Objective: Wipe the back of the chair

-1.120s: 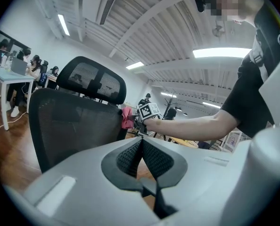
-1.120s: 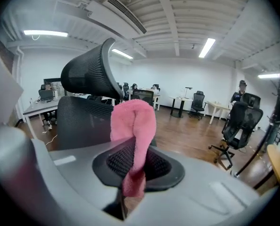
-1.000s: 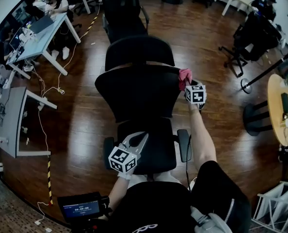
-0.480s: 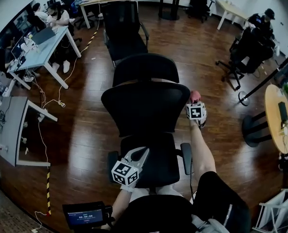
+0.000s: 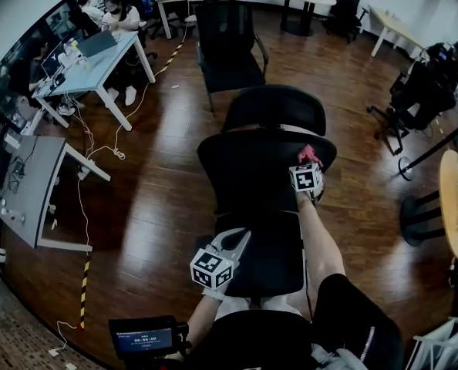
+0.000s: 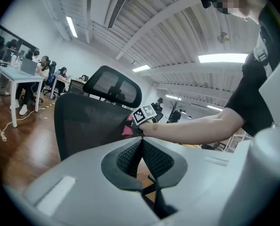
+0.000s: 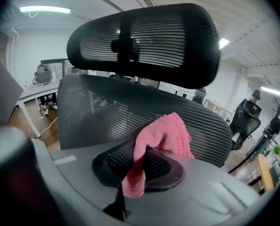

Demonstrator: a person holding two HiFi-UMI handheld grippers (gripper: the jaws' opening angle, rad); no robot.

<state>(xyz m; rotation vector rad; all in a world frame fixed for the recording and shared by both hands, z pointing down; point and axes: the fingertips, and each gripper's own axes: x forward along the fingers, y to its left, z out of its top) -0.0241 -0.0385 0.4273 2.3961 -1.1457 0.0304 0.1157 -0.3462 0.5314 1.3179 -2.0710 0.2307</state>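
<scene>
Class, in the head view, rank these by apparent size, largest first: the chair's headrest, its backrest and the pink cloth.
1. backrest
2. headrest
3. pink cloth, far the smallest, with only part of it showing

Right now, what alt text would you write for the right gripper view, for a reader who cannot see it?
The right gripper is shut on a pink cloth, held up in front of the black mesh chair back. The chair's mesh headrest rises above it, and a ceiling light glows at the upper left.
</scene>
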